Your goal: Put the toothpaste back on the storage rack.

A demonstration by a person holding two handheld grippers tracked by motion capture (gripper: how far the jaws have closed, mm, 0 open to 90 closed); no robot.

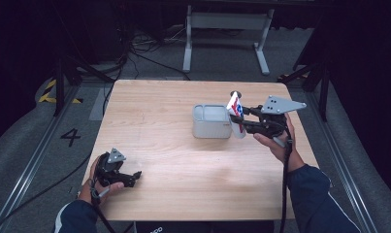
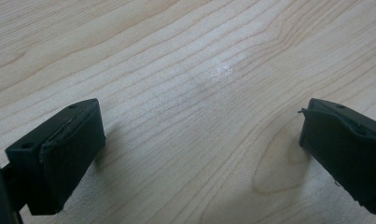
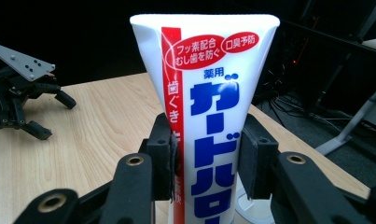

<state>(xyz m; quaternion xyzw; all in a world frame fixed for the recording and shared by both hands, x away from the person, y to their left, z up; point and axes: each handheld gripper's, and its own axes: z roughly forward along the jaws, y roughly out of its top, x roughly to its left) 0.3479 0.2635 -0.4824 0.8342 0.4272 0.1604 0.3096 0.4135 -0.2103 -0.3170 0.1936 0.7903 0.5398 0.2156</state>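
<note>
A white toothpaste tube (image 3: 209,93) with a red stripe and blue lettering stands upright between the pads of my right gripper (image 3: 208,158), which is shut on it. From above, the tube (image 1: 236,112) hangs just right of a grey box (image 1: 211,122), with my right gripper (image 1: 243,119) pointing left at it. Near the table's front left corner, my left gripper (image 1: 135,175) rests in a hand, open. Its two black jaws stand wide apart over bare wood (image 2: 199,93), with nothing between them.
The light wooden table (image 1: 173,165) carries the grey open-topped box near its middle right. In the right gripper view the left gripper (image 3: 22,102) shows far off at the left. Cables and a white table frame (image 1: 227,29) lie on the floor beyond.
</note>
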